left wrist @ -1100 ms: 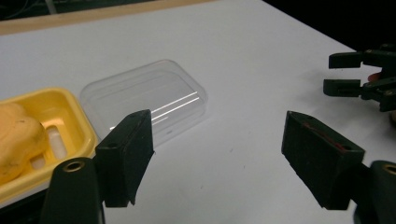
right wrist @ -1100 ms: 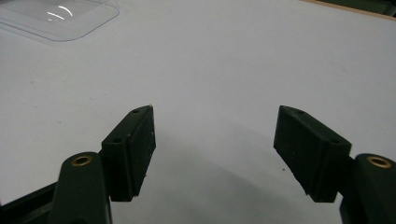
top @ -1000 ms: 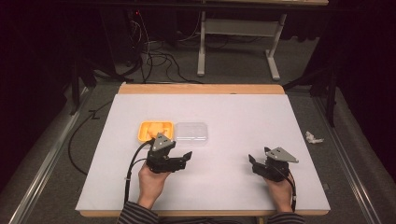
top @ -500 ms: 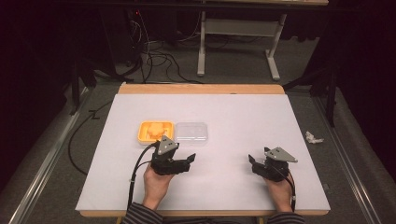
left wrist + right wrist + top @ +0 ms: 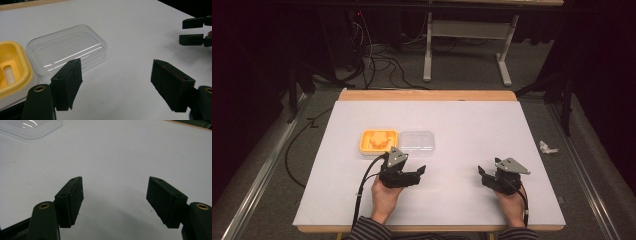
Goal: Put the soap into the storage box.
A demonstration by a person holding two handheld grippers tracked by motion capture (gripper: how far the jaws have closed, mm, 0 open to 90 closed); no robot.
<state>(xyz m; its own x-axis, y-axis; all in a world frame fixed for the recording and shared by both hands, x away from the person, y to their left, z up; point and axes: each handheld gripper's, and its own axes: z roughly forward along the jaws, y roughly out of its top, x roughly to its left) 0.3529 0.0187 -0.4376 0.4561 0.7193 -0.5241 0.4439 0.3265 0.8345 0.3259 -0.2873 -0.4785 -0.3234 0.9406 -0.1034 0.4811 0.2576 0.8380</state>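
Note:
A yellow container (image 5: 379, 141) with pale food inside sits left of centre on the white table; its rim shows at the left in the left gripper view (image 5: 15, 72). A clear plastic lid (image 5: 417, 142) lies flat beside it on the right (image 5: 67, 50) (image 5: 32, 127). My left gripper (image 5: 419, 174) (image 5: 116, 65) hovers just in front of the lid. Its jaws have just been opening, and nothing is between them. My right gripper (image 5: 482, 176) (image 5: 115, 181) rests over bare table at the right, open and holding nothing. It also appears far right in the left gripper view (image 5: 190, 31).
The white table top (image 5: 462, 120) has a wooden strip (image 5: 427, 95) along its far edge. A crumpled white scrap (image 5: 548, 147) lies on the floor to the right. Cables and a desk frame (image 5: 462, 30) stand beyond the table.
My left gripper has shifted a little to the right and toward the front edge, away from the container and lid. The right gripper has stayed put.

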